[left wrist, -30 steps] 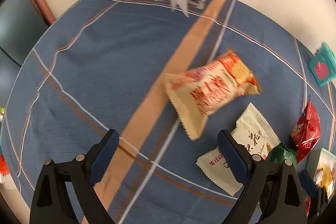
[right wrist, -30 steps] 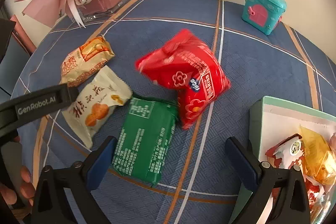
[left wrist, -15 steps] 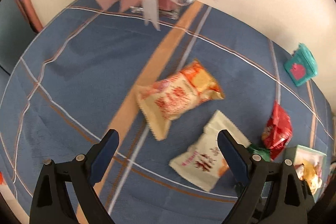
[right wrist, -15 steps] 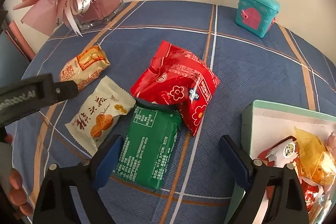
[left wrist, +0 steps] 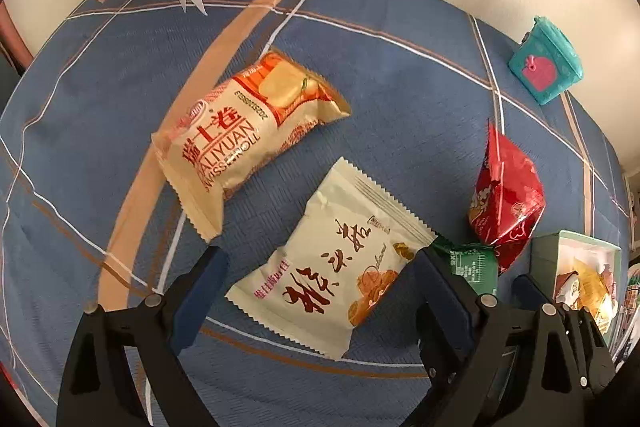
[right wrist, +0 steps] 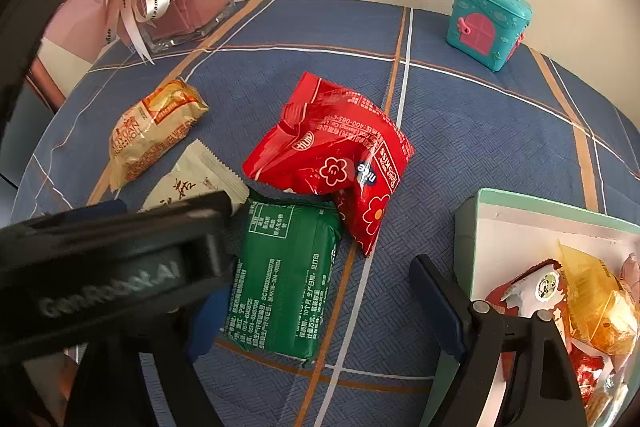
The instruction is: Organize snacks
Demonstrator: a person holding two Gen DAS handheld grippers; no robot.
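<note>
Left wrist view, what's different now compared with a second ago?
The left gripper has swung across from the Swiss roll packet and now straddles the white pastry packet, open, not touching. In the right wrist view its black body now crosses the lower left. The right gripper, above the green packet, is closing, with no contact seen. The packets, red bag and box lie unmoved.

The left claw hides most of the white packet.
</note>
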